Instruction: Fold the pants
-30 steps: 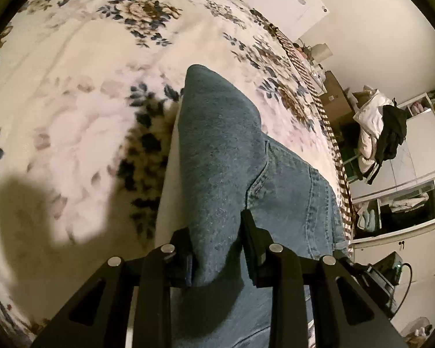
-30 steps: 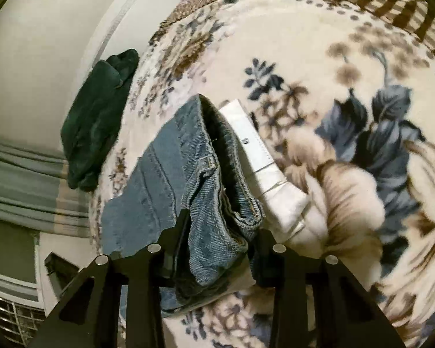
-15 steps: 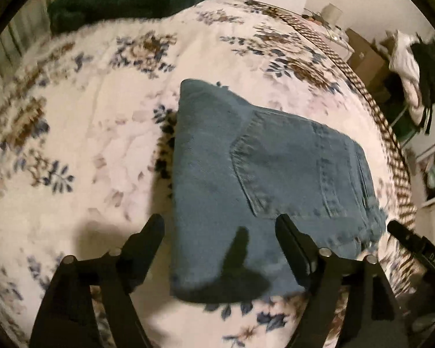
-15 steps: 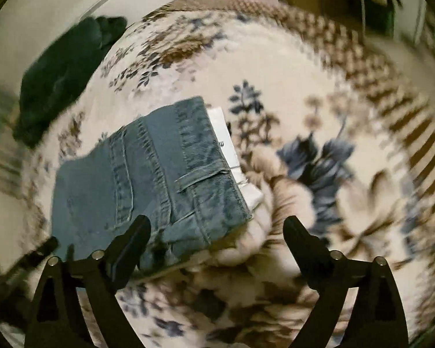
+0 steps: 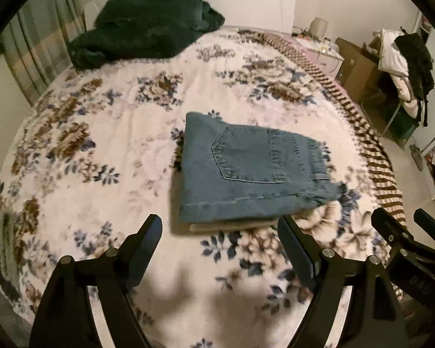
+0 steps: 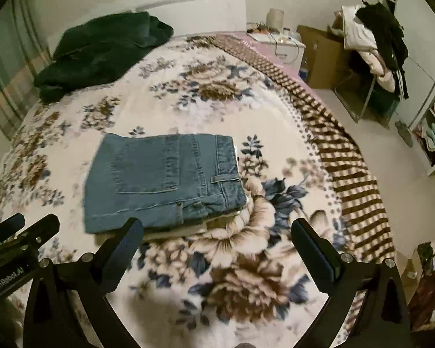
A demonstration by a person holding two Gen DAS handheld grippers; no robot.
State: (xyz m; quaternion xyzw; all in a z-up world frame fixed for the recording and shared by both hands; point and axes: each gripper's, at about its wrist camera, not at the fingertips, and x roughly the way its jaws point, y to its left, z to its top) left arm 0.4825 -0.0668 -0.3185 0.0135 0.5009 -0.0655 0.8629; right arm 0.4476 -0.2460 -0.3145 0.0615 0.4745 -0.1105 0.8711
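Folded blue jeans (image 5: 246, 168) (image 6: 159, 179) lie flat on the floral bedspread (image 5: 101, 145) (image 6: 246, 261), back pocket up. They rest on a folded white garment (image 5: 232, 227) (image 6: 174, 232) whose edge peeks out at the near side. My left gripper (image 5: 219, 232) hovers open above the bed, on the near side of the jeans, with nothing between its fingers. My right gripper (image 6: 217, 226) also hangs above the near side, its jaws opening wide and empty. Each view catches the other gripper at its edge: the right one (image 5: 406, 232), the left one (image 6: 20, 232).
A dark green garment (image 5: 142, 26) (image 6: 101, 49) lies heaped by the white headboard (image 6: 188, 3). The blanket's brown striped border (image 6: 348, 159) marks the bed's right edge. Beyond it stand a cardboard box (image 6: 319, 55) and a chair piled with clothes (image 6: 374, 37).
Both grippers let go of the jeans, opened wide and rose up and back from the bed. The jeans now lie flat, folded, on the white garment.
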